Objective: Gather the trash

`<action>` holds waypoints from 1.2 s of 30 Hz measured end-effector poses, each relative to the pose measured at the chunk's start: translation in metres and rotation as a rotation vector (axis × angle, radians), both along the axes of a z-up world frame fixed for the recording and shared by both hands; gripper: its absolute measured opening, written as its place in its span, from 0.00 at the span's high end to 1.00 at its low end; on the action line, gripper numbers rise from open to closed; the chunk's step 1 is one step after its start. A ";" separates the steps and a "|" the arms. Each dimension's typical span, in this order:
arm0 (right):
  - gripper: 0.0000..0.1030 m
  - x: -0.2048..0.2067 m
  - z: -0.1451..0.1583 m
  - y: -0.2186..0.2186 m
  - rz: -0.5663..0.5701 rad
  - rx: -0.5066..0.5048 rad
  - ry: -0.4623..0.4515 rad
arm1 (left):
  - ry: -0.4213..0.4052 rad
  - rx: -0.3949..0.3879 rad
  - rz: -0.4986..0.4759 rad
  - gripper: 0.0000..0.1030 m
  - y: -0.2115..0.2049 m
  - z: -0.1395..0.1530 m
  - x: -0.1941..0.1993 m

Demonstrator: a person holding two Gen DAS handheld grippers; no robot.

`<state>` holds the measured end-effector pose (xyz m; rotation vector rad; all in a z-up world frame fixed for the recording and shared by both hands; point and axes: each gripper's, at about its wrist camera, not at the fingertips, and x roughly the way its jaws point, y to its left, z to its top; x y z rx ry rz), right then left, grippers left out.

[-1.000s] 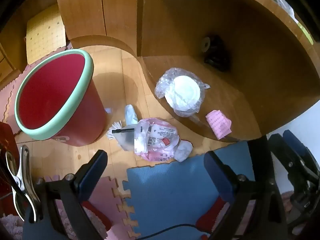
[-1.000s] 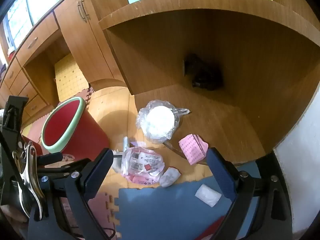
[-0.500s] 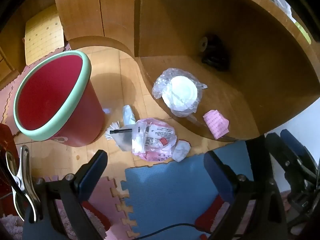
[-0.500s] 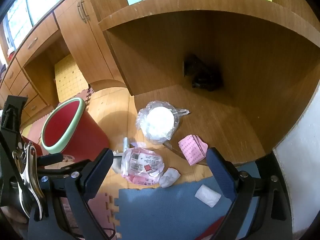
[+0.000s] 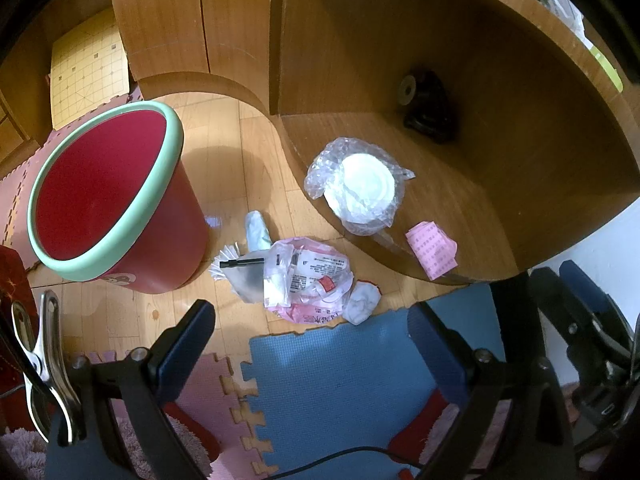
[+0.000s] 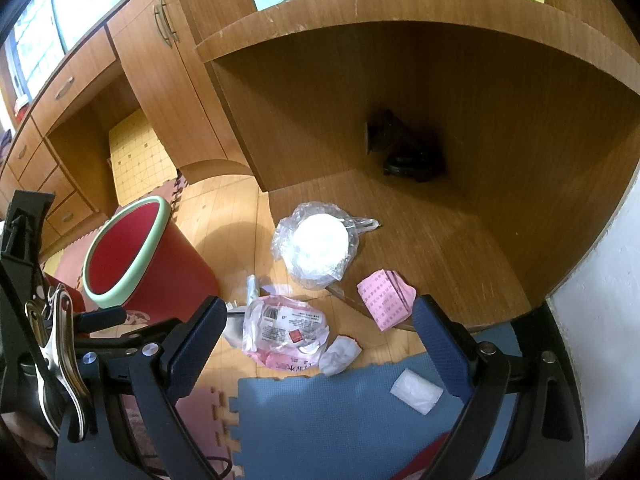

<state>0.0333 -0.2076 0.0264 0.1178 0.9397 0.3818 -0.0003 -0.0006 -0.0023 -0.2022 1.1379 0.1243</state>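
Note:
A red bin with a green rim [image 5: 104,196] [image 6: 136,256] stands on the wooden floor at left. Trash lies beside it: a pink plastic wrapper [image 5: 308,280] [image 6: 284,332], a white crumpled tissue [image 5: 362,302] [image 6: 339,354], a clear packet with a black strip [image 5: 244,270] and a small white tube [image 5: 256,230]. On the low shelf lie a white cup in clear plastic [image 5: 360,188] [image 6: 316,244] and a pink folded paper [image 5: 432,248] [image 6: 384,298]. A white wad [image 6: 416,390] lies on the blue mat. My left gripper [image 5: 312,344] and right gripper [image 6: 320,340] are open, empty, above the trash.
A wooden corner shelf unit [image 6: 440,208] holds a dark object [image 5: 428,108] [image 6: 404,152] at its back. Cupboards and drawers [image 6: 60,92] stand at left. Blue [image 5: 340,380] and pink [image 5: 200,396] foam mats cover the near floor. A white wall [image 6: 608,320] is at right.
The left wrist view has shifted slightly, with the trash and bin a little nearer. Both grippers stay open and nothing on the floor has moved.

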 end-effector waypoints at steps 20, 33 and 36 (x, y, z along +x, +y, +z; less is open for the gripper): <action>0.07 0.001 0.000 -0.001 -0.004 0.000 -0.007 | 0.004 -0.012 0.003 0.04 -0.004 0.005 0.003; 0.07 0.002 0.003 -0.005 -0.005 -0.015 -0.034 | -0.056 -0.008 0.010 0.04 -0.001 0.019 -0.004; 0.07 0.002 0.006 -0.005 -0.006 -0.022 -0.042 | -0.062 -0.008 0.006 0.04 -0.001 0.025 -0.005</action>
